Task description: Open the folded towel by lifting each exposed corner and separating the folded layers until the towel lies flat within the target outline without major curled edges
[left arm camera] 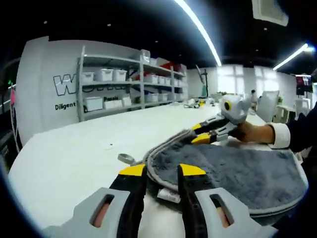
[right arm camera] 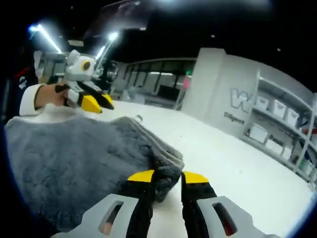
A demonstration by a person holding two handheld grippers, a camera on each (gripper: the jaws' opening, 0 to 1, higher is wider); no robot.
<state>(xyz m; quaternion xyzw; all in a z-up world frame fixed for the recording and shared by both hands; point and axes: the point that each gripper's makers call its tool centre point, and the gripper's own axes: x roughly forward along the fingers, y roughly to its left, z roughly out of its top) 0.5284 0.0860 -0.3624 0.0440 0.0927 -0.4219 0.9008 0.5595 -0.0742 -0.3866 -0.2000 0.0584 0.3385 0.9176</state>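
In the left gripper view, the left gripper (left arm camera: pixel 162 171), yellow-tipped, pinches the pale bound edge of a plush grey towel (left arm camera: pixel 237 173) lying on a smooth white surface (left arm camera: pixel 74 158). The right gripper (left arm camera: pixel 202 134) grips the far edge, held by a hand (left arm camera: pixel 255 133).

In the right gripper view, the right gripper (right arm camera: pixel 167 177) clamps a bunched fuzzy towel (right arm camera: pixel 64 158) corner; the left gripper (right arm camera: pixel 96 104) sits at the towel's far side.
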